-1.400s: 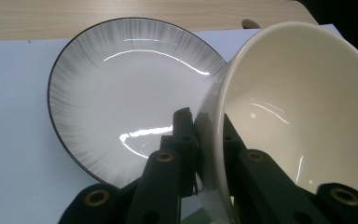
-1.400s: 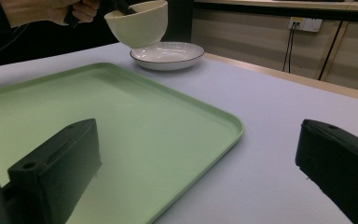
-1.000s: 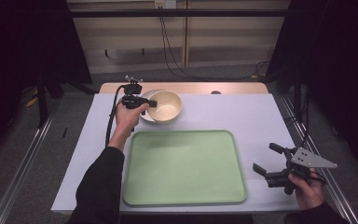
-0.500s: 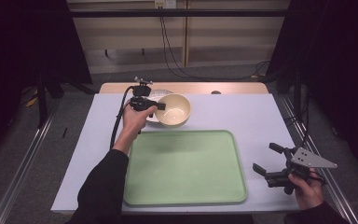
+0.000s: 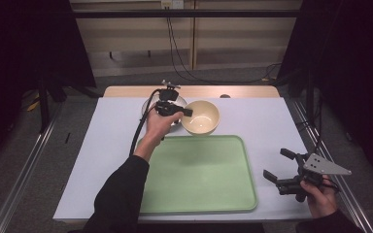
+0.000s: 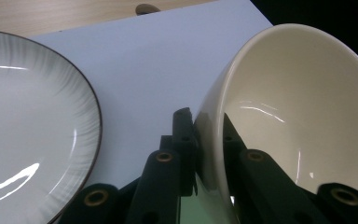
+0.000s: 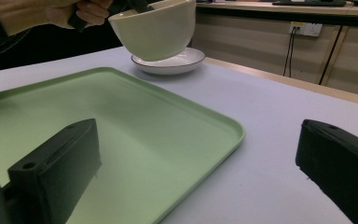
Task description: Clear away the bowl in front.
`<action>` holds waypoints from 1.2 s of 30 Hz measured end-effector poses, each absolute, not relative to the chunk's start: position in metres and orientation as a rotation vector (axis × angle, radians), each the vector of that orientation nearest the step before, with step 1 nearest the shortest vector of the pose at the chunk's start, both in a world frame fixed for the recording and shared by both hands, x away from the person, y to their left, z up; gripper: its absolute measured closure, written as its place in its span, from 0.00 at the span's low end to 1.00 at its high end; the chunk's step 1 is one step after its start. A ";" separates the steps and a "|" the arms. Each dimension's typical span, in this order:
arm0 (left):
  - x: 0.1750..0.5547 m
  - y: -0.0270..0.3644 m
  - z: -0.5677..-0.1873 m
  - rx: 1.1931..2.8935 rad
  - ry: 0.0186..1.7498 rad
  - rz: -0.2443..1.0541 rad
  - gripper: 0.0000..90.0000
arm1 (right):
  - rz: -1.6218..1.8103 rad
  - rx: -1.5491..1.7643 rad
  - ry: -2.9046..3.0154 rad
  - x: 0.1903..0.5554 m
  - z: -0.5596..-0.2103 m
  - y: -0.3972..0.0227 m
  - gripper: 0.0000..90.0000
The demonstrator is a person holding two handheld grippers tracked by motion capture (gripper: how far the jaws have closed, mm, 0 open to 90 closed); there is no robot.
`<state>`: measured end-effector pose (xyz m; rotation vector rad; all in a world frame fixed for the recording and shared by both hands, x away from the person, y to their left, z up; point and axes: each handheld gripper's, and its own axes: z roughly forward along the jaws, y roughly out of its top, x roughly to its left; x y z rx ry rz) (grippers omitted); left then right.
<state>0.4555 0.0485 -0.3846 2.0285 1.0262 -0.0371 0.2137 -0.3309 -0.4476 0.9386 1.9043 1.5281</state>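
- Left hand-held gripper (image 5: 187, 112) clamped on the rim of the cream bowl (image 5: 201, 118), one jaw inside, one outside.
- Bowl lifted and tilted, clear of the grey-rimmed plate (image 5: 151, 105) near the worktop's far edge, hanging just beyond the green tray (image 5: 199, 194).
- Right hand-held gripper (image 5: 278, 165) open, empty, near the right front corner.
- Judgement: pick done; bowl likely goes onto the tray, placing and release left.

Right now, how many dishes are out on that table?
2. A cream bowl is held off the table by its rim in the left tool, beyond the green tray. A white plate with a dark rim rests on the table, just behind the bowl.
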 end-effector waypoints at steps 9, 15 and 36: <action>0.449 0.017 -0.386 2.049 0.977 -0.075 0.92 | 1.533 0.928 1.904 0.214 -0.447 -0.331 0.00; 0.448 -0.002 -0.392 2.074 0.971 -0.105 0.92 | 1.535 0.930 1.899 0.214 -0.448 -0.330 0.00; 0.438 -0.047 -0.416 2.163 0.922 -0.161 0.92 | 1.534 0.926 1.899 0.213 -0.447 -0.331 0.00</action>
